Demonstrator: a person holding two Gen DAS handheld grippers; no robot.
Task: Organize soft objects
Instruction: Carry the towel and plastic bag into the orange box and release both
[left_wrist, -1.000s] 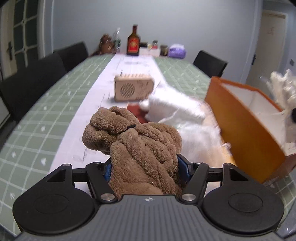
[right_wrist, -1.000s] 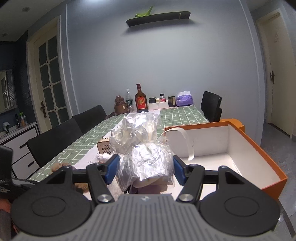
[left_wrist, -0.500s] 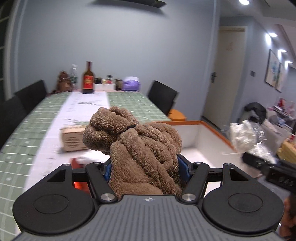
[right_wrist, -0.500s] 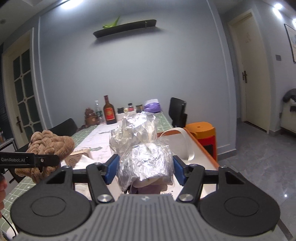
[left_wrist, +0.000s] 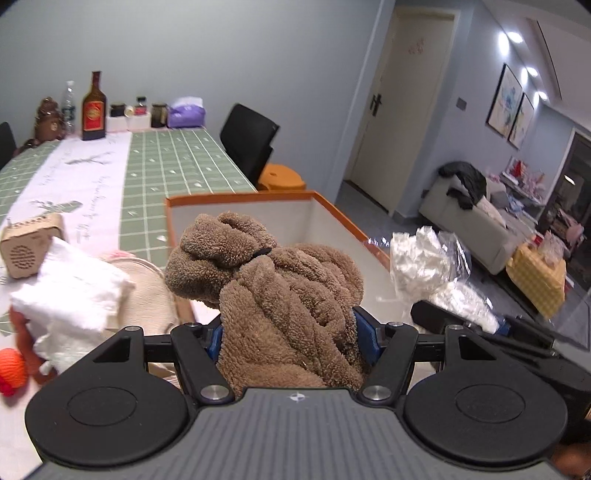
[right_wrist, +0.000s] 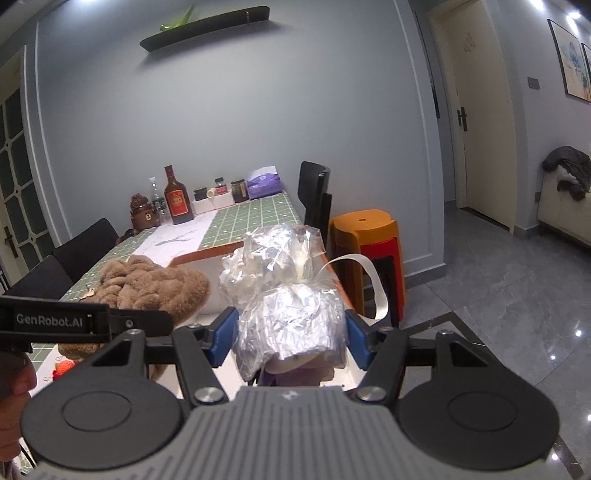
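Observation:
My left gripper (left_wrist: 291, 334) is shut on a knotted brown plush bundle (left_wrist: 280, 280), held in front of the orange box (left_wrist: 240, 197) with a white inside. The same brown bundle (right_wrist: 155, 286) shows at the left of the right wrist view. My right gripper (right_wrist: 290, 338) is shut on a crinkly clear plastic bag (right_wrist: 288, 306) with something pale and soft inside, over the box's near right side. In the left wrist view that bag (left_wrist: 428, 266) hangs to the right of the box rim.
A white fluffy cloth (left_wrist: 70, 291), a beige bag (left_wrist: 147, 291), an orange knitted toy (left_wrist: 11, 369) and a small wooden speaker (left_wrist: 26, 243) lie left of the box. Bottles and jars (left_wrist: 94, 107) stand at the table's far end. A black chair (right_wrist: 314, 199) and orange stools (right_wrist: 365, 236) stand right.
Both grippers swung to the right with their loads, from over the table to the box. The views now take in the door, stools and sofa. Neither grip changed.

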